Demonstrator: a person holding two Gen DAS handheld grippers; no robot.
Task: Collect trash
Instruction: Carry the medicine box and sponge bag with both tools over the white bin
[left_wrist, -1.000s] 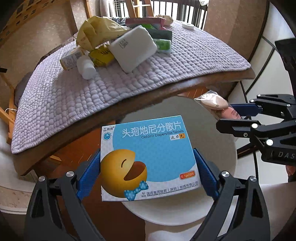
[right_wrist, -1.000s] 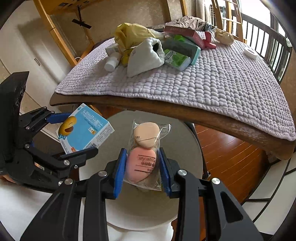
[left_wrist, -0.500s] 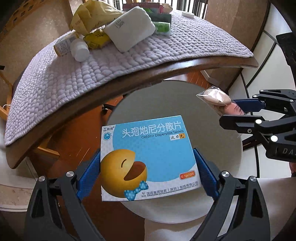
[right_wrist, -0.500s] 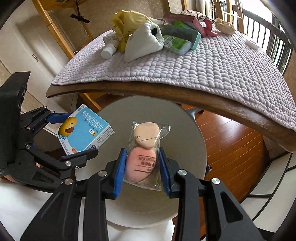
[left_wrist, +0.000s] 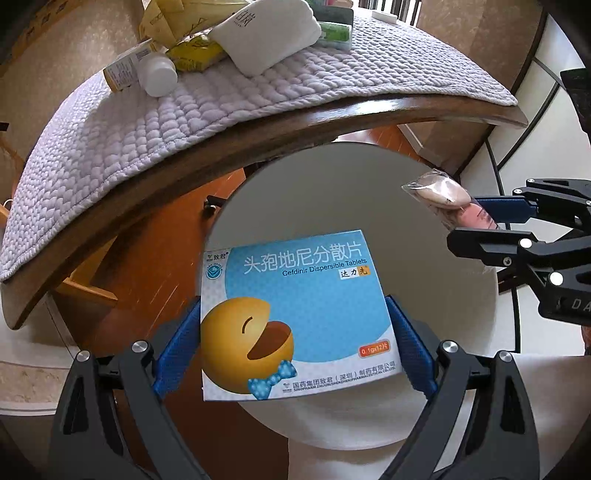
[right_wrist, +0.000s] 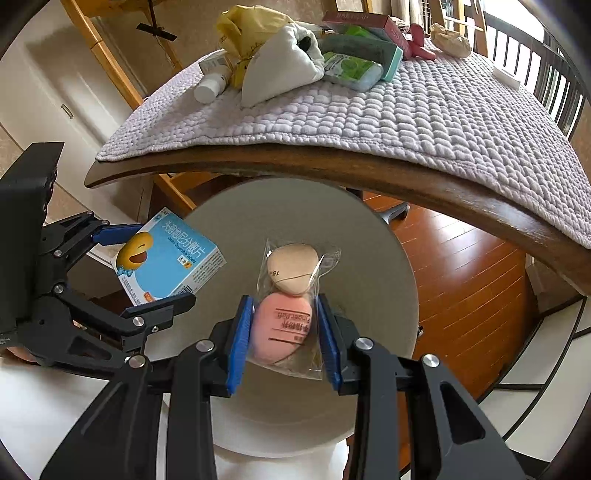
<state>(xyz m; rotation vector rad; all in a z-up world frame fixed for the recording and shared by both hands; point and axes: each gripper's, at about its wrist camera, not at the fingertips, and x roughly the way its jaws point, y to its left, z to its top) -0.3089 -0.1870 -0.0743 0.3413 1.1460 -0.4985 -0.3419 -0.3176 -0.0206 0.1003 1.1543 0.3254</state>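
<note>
Two pieces of trash are in hand at once, one per gripper. The left gripper (left_wrist: 295, 328) has its blue-padded fingers (left_wrist: 177, 339) spread wide and pressed on the side edges of a flat blue-and-white cardboard tablet box with a yellow cartoon face (left_wrist: 295, 317). The right gripper (right_wrist: 282, 332) has its fingers (right_wrist: 238, 339) drawn close together, pinching a clear plastic packet holding one beige and one pink makeup sponge (right_wrist: 290, 299) at the pink one.

Both items hang over the round grey opening of a white-rimmed bin (right_wrist: 369, 258), which stands on the floor just below the near edge of the bench (right_wrist: 332, 166). The packet sits over the bin's middle; the box overlaps its left rim.

I judge this to be the drop-off step: carrying is done, release is not. The next move calls for bringing the box further inside the rim, then spreading both sets of fingers so each item falls clear.

Counted: two grippers, one box and one packet held, one bin. Along the bench's far edge, on the grey quilted mat (right_wrist: 424, 110), lie one white pill bottle (right_wrist: 210, 86), one white cloth pouch (right_wrist: 280, 68), one yellow bag (right_wrist: 243, 29), one green wipes pack (right_wrist: 351, 70) and several more packages I cannot count surely.
</note>
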